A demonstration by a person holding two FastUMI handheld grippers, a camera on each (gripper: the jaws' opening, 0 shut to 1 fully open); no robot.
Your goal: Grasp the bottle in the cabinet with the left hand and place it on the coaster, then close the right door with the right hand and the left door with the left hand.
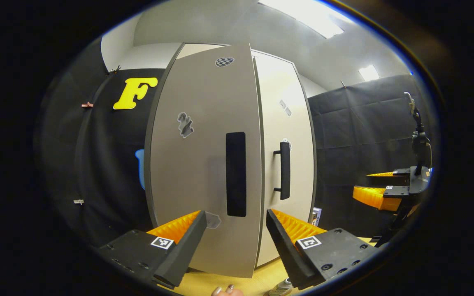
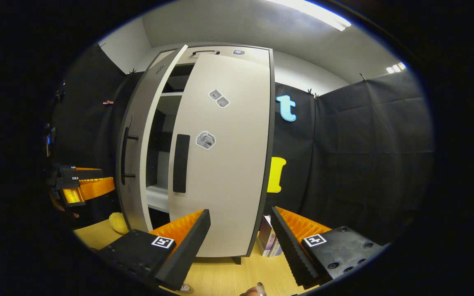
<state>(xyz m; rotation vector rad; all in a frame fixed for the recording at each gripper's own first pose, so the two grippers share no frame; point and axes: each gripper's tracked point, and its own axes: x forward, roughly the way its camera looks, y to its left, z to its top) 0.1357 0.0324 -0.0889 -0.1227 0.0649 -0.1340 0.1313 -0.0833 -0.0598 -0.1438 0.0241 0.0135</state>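
Both grippers gape empty; I press the left gripper point(image 1: 237, 238) flat against the left door point(image 1: 204, 164), beside its handle point(image 1: 235, 174), closing it flush.

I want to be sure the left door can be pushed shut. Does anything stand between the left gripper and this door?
Nothing visible does. In the left gripper view, the open left gripper faces the left door directly, with the door's handle straight ahead between its fingers.

Bright ceiling panels point(image 1: 303, 16) lit my sharp views; fisheye bent the cabinet doors point(image 1: 204, 164), edges darkened.
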